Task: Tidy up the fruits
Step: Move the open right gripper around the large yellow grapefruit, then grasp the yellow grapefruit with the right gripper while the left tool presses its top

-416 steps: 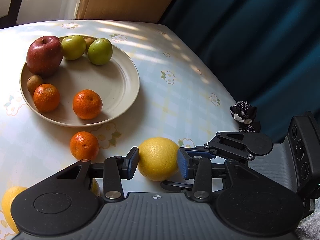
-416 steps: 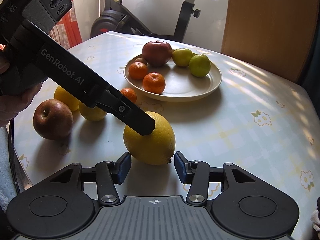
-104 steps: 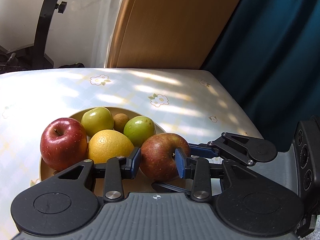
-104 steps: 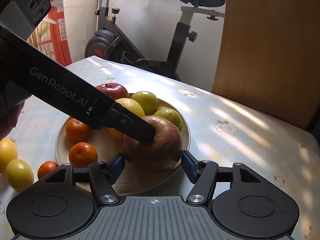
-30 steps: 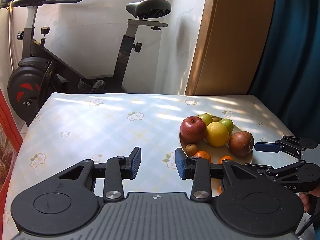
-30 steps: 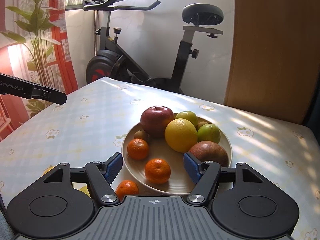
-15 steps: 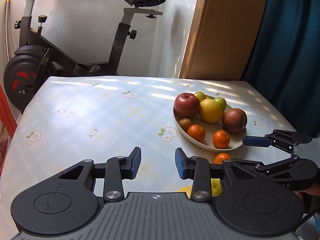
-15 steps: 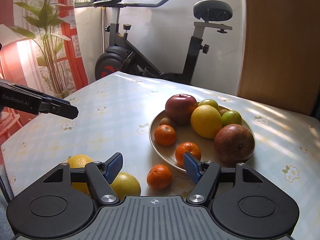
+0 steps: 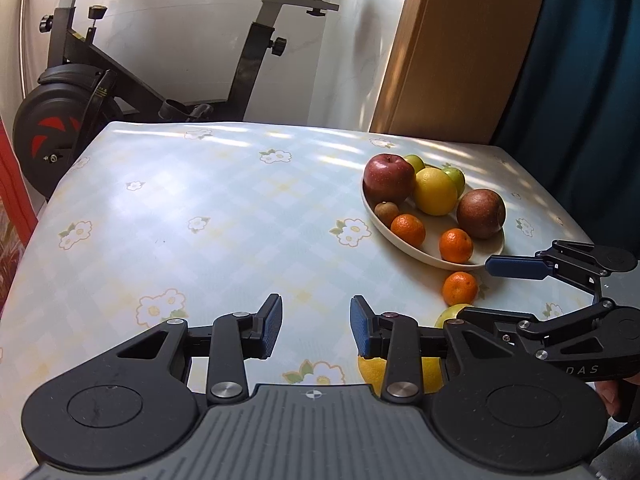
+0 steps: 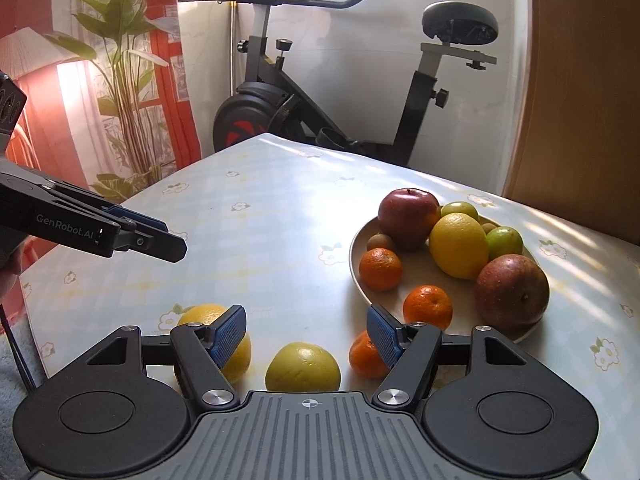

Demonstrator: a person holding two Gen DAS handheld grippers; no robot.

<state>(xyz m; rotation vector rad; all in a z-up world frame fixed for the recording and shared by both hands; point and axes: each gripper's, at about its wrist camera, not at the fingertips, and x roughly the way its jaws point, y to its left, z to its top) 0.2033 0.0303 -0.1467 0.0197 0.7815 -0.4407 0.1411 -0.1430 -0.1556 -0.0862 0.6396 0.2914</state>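
Left gripper (image 9: pixel 316 326): jaws spread, nothing between them, over bare bench (image 9: pixel 208 216). Right gripper (image 10: pixel 306 334): jaws spread and empty above a yellow-green fruit (image 10: pixel 303 366), with a lemon (image 10: pixel 218 334) and tangerine (image 10: pixel 366 354) flanking it. Plate (image 10: pixel 358 276) with the sorted fruit sits beyond on the right.

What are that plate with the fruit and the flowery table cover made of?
The plate looks like matte cream ceramic or melamine: a smooth, thick, even rim with no gloss, so either is possible. The table cover seems to be wipe-clean vinyl or oilcloth: sunlight gives it a soft sheen and it lies flat, with a printed flower pattern.
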